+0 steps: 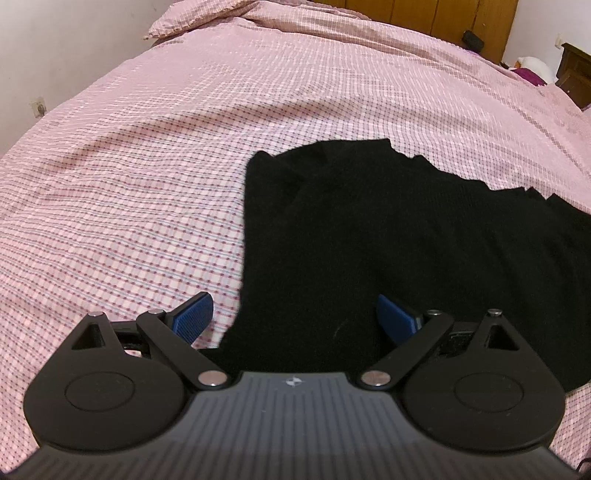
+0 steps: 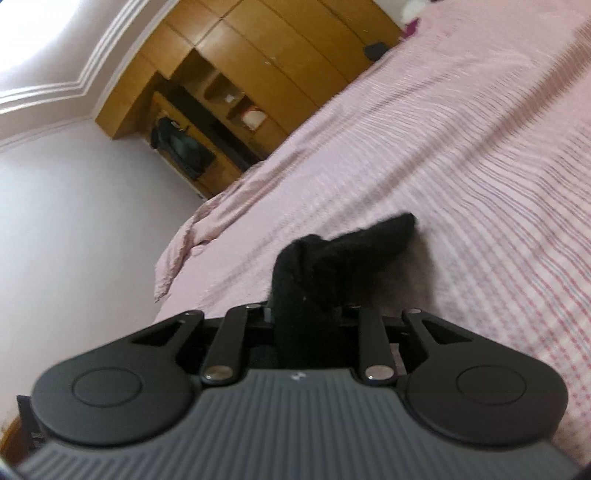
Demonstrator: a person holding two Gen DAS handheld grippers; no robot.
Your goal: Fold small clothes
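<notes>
A black knit garment (image 1: pixel 388 236) lies spread on the pink checked bedcover (image 1: pixel 129 184), its near edge reaching right up to the left gripper (image 1: pixel 295 314). That gripper's tongs stand wide apart, the blue pads (image 1: pixel 194 312) clear of each other. One pad sits over bare bedcover and the other over the black cloth, and they grip nothing.

The right gripper (image 2: pixel 306 314) is tilted hard, so the room leans in its view. Its tongs are drawn in close on a bunched part of the black garment (image 2: pixel 332 258), which rises from between the fingers and ends in a dark point above the bedcover (image 2: pixel 461 147). The fingertips themselves are hidden by the cloth.

Around the bed: a crumpled pillow (image 1: pixel 192 16) in the same pink check lies at the far corner by the pale wall. A wooden wardrobe (image 2: pixel 266 62) runs along the far side, with open shelves and a dark screen (image 2: pixel 184 147) set into it. A small black object (image 1: pixel 473 40) sits at the bed's far edge against the wood. A dark wooden nightstand (image 1: pixel 576 74) stands beyond the right side, with something white and purple (image 1: pixel 532 68) beside it, too small to name.
</notes>
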